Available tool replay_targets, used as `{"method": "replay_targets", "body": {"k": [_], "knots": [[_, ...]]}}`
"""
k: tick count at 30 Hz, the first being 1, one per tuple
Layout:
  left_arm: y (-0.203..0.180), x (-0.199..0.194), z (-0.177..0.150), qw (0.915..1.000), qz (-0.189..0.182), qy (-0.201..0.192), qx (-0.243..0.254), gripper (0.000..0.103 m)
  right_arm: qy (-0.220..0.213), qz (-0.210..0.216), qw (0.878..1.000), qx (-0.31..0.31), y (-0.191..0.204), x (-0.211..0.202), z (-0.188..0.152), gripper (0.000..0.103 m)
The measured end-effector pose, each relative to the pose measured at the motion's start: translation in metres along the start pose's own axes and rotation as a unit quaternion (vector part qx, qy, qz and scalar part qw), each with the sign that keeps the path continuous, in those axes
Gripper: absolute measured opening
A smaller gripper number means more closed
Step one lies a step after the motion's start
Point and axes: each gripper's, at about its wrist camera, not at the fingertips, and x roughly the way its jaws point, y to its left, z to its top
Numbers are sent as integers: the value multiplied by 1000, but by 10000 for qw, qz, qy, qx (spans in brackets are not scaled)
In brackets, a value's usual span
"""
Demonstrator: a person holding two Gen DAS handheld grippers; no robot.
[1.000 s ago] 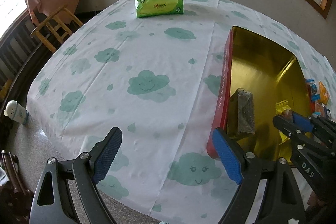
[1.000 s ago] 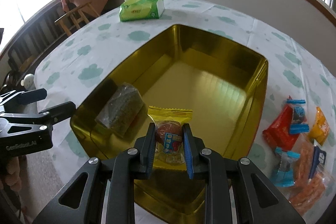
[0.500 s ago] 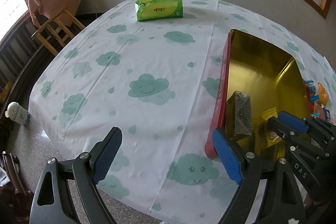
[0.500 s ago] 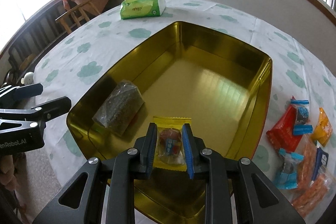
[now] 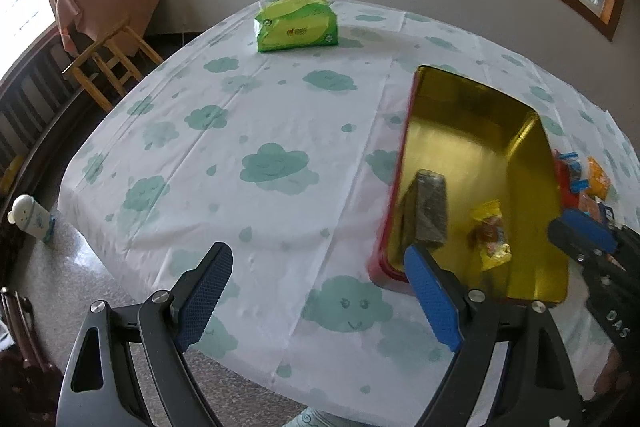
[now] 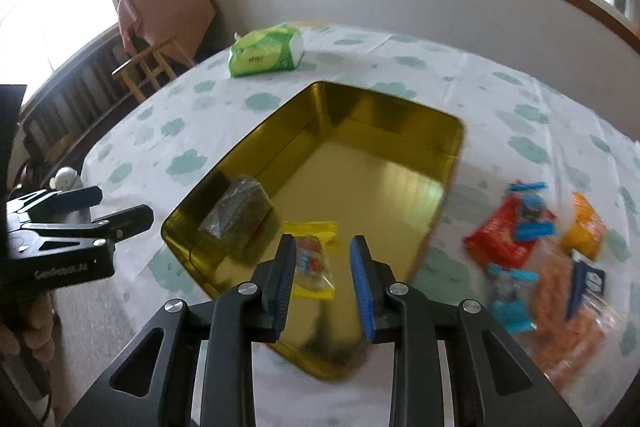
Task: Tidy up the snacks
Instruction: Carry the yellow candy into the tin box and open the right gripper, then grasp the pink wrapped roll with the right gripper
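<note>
Hard to see: the loose snacks (image 6: 532, 247) on the desk (image 5: 280, 131) right of the tin (image 6: 448, 163) are blurred in the right wrist view; in the left wrist view the tin's far wall hides most of them. A hand (image 6: 24, 323) is cut off at the left edge.
Left tool (image 5: 316, 295): jaws wide apart and empty, over the cloud-print cloth at the desk's near edge, just left of the tin.
Right tool (image 6: 322, 281): jaws have just been opening; they stand apart above the tin's near end, pads clear of the yellow candy packet (image 6: 312, 263).
Yellow candy packet: lies on the tin's floor, right of the dark wrapped block (image 6: 236, 215).
Change: a second ago the right tool pinched the packet; now it lies released, and the tool has lifted.
Far edge: green tissue pack (image 5: 296, 25).
</note>
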Motion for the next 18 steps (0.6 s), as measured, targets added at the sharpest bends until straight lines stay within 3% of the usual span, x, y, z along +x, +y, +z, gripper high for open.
{"method": "replay_targets", "body": {"k": [9, 14, 18], "knots": [[-28, -24, -14, 9993, -193, -159, 264, 86, -166, -691, 9969, 326, -64, -68, -44, 34], [-50, -31, -24, 9980, -373, -168, 478, 86, 68, -1095, 9931, 419, -109, -92, -76, 38], [-70, -33, -32, 9964, -470, -123, 695, 86, 343, -1172, 9917, 408, -136, -93, -99, 40]]}}
